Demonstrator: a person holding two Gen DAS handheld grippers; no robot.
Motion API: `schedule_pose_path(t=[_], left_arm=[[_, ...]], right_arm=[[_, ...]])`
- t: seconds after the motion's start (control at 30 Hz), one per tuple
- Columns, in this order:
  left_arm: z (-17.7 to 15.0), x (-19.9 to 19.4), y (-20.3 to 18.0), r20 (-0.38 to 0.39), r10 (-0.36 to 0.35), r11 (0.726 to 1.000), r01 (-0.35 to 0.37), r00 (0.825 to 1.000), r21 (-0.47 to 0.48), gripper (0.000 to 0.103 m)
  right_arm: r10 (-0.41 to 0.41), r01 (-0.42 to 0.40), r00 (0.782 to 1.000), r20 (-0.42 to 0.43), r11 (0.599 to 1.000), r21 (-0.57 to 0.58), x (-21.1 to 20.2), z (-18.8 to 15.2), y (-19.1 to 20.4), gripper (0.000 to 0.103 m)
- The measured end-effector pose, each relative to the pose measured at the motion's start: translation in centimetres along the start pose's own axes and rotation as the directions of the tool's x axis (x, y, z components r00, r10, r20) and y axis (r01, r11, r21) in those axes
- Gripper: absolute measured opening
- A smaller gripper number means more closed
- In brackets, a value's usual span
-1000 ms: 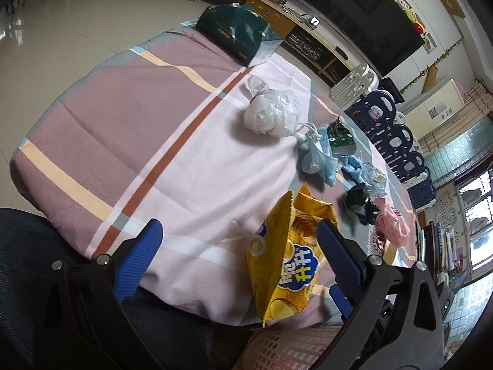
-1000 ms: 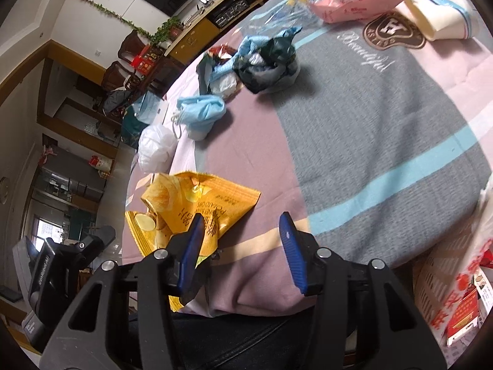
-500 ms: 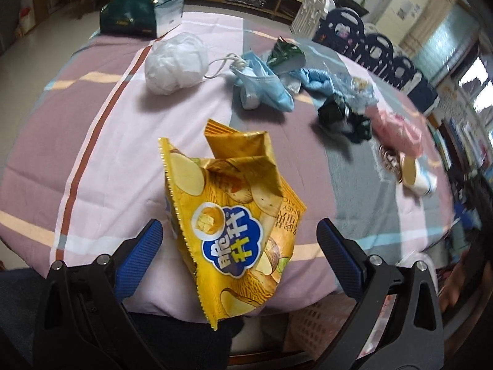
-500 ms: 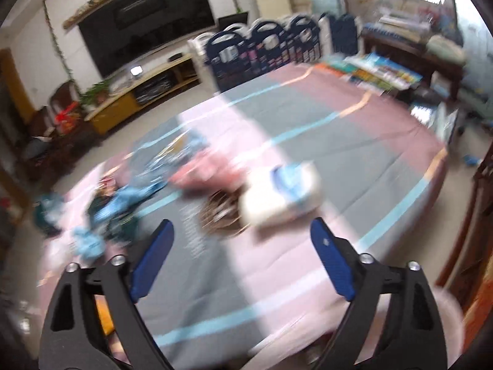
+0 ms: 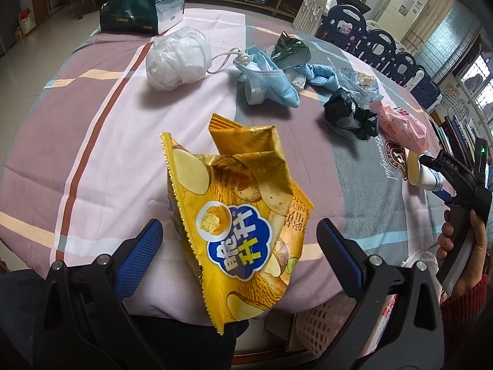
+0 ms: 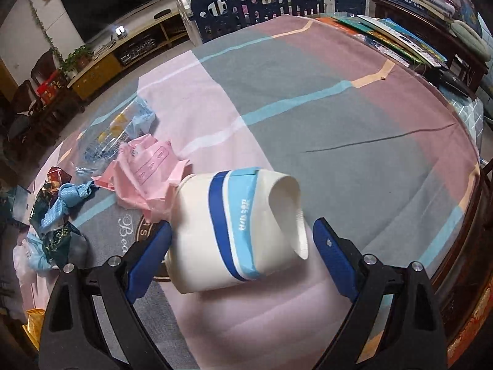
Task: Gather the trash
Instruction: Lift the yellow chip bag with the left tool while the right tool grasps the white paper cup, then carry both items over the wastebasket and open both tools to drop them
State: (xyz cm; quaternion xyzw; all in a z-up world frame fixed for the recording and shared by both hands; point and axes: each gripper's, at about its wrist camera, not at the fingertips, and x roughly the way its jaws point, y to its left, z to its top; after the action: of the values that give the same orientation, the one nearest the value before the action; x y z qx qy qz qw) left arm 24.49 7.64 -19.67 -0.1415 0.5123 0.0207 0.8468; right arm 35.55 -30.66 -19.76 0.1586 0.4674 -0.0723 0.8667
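A yellow chip bag lies at the near edge of the round table, between the wide-open fingers of my left gripper. A crushed white paper cup with blue bands lies on its side between the open fingers of my right gripper; the cup also shows in the left wrist view. More trash lies on the cloth: a white plastic bag, blue face masks, a black wrapper, a pink wrapper.
A dark green box sits at the table's far edge. A pale lattice basket stands below the near edge. Blue chairs and stacked books line the far side. The striped tablecloth covers the table.
The left gripper has swung right and now frames the chip bag. The right gripper has opened wider, swung from the chip bag to the paper cup and closed in on it.
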Motion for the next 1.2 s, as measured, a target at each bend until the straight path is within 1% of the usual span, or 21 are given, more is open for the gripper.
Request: schedule_pose_path(t=[0.07,0.17,0.23,0.27,0.3,0.37,0.4,0.47,0.53,0.6,0.67,0.77,0.87,1.0,1.13,1.2], left_arm=[[0.0,0.0,-0.1,0.000,0.000,1.000,0.000,1.000,0.004,0.099],[0.0,0.0,-0.1,-0.002,0.001,1.000,-0.001,1.000,0.003,0.099],[0.0,0.0,0.0,0.003,0.001,1.000,-0.001,1.000,0.000,0.099],[0.0,-0.1,0.0,0.007,0.002,1.000,-0.002,1.000,0.002,0.099],[-0.1,-0.1,0.0,0.012,0.003,1.000,-0.003,1.000,0.006,0.098],[-0.1,-0.2,-0.2,0.019,0.003,1.000,-0.003,1.000,0.023,0.086],[-0.2,-0.1,-0.4,0.014,-0.002,1.000,0.001,1.000,0.032,0.082],[-0.3,0.1,-0.5,-0.003,-0.012,0.999,0.012,1.000,0.038,0.062],[-0.3,0.0,-0.4,0.002,-0.025,0.999,0.024,1.000,0.034,0.060],[-0.3,0.0,-0.3,0.008,-0.039,0.999,0.039,0.999,0.030,0.056],[-0.3,-0.2,-0.2,0.017,-0.047,0.999,0.047,0.999,0.028,0.049],[-0.2,-0.6,0.0,0.038,-0.053,0.998,0.053,0.998,0.023,0.046],[-0.1,-1.2,0.1,0.066,-0.056,0.998,0.055,0.996,0.019,0.045],[-0.2,-1.9,-0.2,0.092,-0.063,0.997,0.059,0.994,0.043,0.045],[-0.2,-2.3,-0.3,0.108,-0.067,0.997,0.061,0.992,0.050,0.045],[-0.2,-2.4,-0.2,0.113,-0.069,0.997,0.063,0.991,0.048,0.045]], right_arm=[[-0.036,0.036,0.999,0.006,0.997,-0.063,-0.2,-0.3,1.5,0.098],[-0.128,0.128,0.992,0.008,0.978,-0.167,0.2,-0.6,3.1,0.098],[-0.174,0.176,0.984,0.025,0.965,-0.194,0.5,-0.8,3.4,0.098],[-0.172,0.174,0.985,0.031,0.965,-0.196,0.6,-0.9,3.5,0.095],[-0.161,0.164,0.986,0.032,0.967,-0.196,0.6,-1.1,3.4,0.084],[-0.147,0.147,0.989,0.017,0.969,-0.199,0.7,-1.5,3.2,0.084],[-0.134,0.134,0.991,0.015,0.971,-0.198,0.6,-1.8,3.2,0.084],[-0.106,0.106,0.994,0.015,0.975,-0.194,0.0,-2.5,3.1,0.084],[-0.073,0.074,0.997,0.014,0.980,-0.183,-0.8,-3.5,3.0,0.084],[-0.042,0.043,0.999,0.012,0.984,-0.172,-1.8,-4.5,3.0,0.084],[-0.007,0.007,1.000,0.000,0.987,-0.163,-2.7,-5.7,3.0,0.084],[0.031,-0.031,1.000,0.000,0.986,-0.162,-4.1,-7.2,3.1,0.084],[0.065,-0.062,0.998,0.011,0.984,-0.170,-5.7,-8.7,3.5,0.084],[0.132,-0.124,0.991,0.037,0.978,-0.168,-7.6,-10.2,4.1,0.084],[0.142,-0.134,0.989,0.035,0.976,-0.172,-8.1,-10.6,4.6,0.084],[0.160,-0.153,0.987,0.031,0.975,-0.162,-8.5,-10.8,4.6,0.084]])
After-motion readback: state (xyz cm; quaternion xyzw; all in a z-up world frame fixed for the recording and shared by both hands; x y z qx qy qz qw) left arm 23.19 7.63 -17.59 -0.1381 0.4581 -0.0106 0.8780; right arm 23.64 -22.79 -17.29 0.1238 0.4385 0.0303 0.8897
